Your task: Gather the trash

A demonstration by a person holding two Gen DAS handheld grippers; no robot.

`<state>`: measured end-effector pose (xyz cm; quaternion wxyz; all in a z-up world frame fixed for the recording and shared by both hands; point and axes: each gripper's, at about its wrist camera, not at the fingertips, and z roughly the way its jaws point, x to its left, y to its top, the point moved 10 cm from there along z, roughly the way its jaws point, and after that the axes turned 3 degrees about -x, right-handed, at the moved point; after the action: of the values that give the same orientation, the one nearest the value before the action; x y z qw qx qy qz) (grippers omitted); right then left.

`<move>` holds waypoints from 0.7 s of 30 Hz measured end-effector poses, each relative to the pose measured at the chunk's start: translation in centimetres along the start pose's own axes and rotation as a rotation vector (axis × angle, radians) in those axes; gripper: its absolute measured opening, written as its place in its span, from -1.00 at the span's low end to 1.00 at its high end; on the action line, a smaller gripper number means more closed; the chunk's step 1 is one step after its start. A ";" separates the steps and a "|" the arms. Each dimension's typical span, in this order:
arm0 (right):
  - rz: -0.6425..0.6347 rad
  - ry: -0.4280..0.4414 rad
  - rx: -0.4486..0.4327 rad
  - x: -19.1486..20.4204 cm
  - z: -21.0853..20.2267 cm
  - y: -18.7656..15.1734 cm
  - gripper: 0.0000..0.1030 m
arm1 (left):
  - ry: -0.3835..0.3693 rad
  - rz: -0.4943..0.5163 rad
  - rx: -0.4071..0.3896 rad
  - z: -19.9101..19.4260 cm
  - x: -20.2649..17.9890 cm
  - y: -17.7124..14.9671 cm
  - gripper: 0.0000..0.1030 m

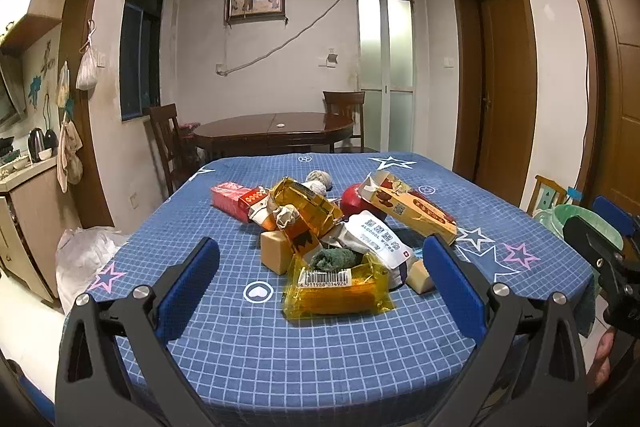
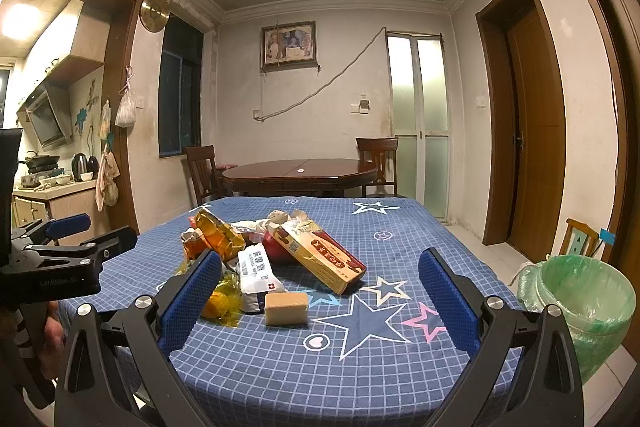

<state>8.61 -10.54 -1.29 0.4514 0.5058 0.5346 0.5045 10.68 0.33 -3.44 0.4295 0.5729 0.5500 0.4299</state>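
Left and right wrist views of a table covered by a blue grid-patterned cloth with printed stars, on which a heap of trash lies near the middle. The left gripper, with blue-padded fingers, is spread wide and holds nothing; it hangs above the near table edge, its fingers flanking the heap without touching it. Nearest to it lies a crinkled amber cellophane wrapper bearing a barcode label, with a dark green scrubbing pad just behind. A tan rectangular block stands to the left of the pad, and a second tan block lies at the right side of the heap, seen in front of it in the right wrist view. A white alcohol-wipes packet leans across the centre, beside a long yellow and red cardboard box with an opened end flap. A flat red carton rests at the far left. The right gripper is likewise released and empty, poised over the near right part of the table. A round bin lined with a pale green plastic bag stands on the floor, just beside the table's right edge.
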 end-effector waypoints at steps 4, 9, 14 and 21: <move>-0.004 0.002 0.001 0.1 0.1 0.2 0.92 | -0.002 -0.003 -0.003 -0.1 0.0 0.0 0.91; -0.005 0.005 0.005 0.2 0.3 0.1 0.92 | -0.004 -0.006 0.007 0.1 0.0 0.0 0.91; -0.004 0.006 0.007 0.3 0.3 -0.1 0.92 | -0.004 -0.006 0.012 0.2 0.1 0.0 0.91; -0.004 0.004 0.008 0.3 0.5 -0.1 0.92 | -0.004 -0.011 0.028 0.4 0.3 -0.3 0.91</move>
<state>9.05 -10.17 -1.39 0.4492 0.5056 0.5386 0.5025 11.03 0.68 -3.80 0.4247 0.5767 0.5583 0.4187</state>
